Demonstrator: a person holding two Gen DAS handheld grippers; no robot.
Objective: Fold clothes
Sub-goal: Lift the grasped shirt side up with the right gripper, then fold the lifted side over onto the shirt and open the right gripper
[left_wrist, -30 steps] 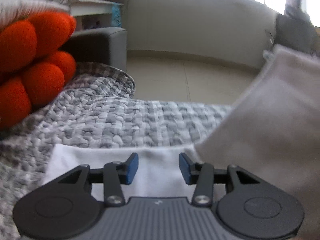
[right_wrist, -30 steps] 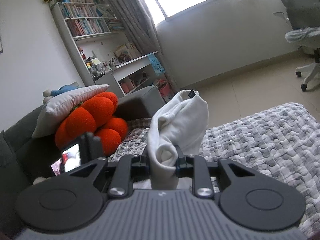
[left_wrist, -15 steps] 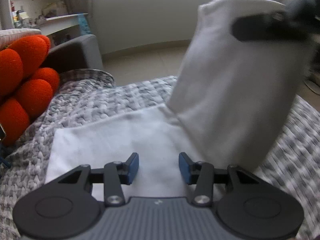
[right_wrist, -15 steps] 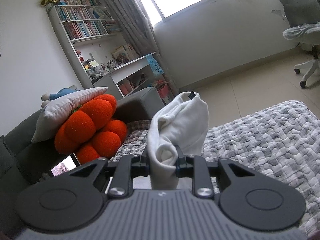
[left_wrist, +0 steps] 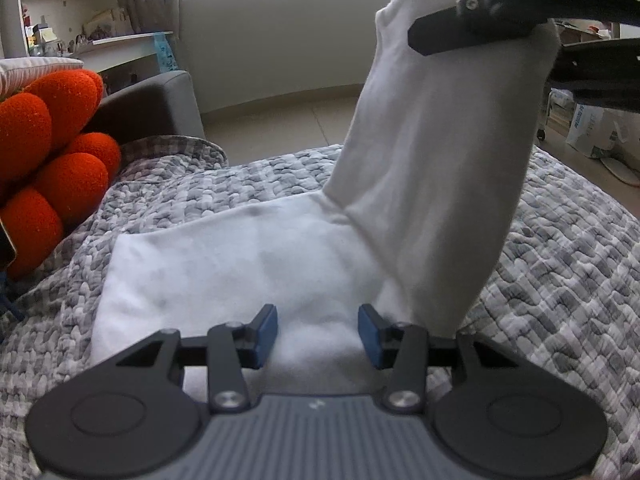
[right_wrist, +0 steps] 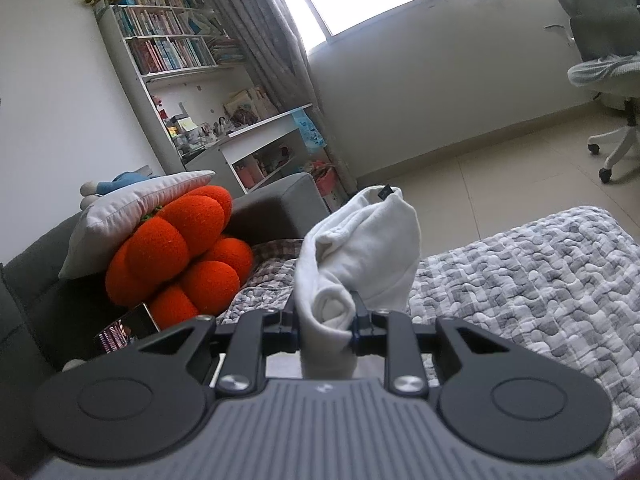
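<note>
Left wrist view: left tongs (left_wrist: 318,330) gaping, blue pads clear of fabric, hovering over near edge of white garment (left_wrist: 224,264) spread flat on grey checked bed cover (left_wrist: 560,280). Right part of garment lifted upright, top corner pinched by right tongs (left_wrist: 472,32) at upper right. Orange plush cushion (left_wrist: 48,152) at left, touching the cover. Right wrist view: right tongs (right_wrist: 325,322) narrow, clamped on bunched fold of white garment (right_wrist: 360,252), which stands up between the fingers. Bookshelf (right_wrist: 168,48) and office chair (right_wrist: 600,60) behind.
</note>
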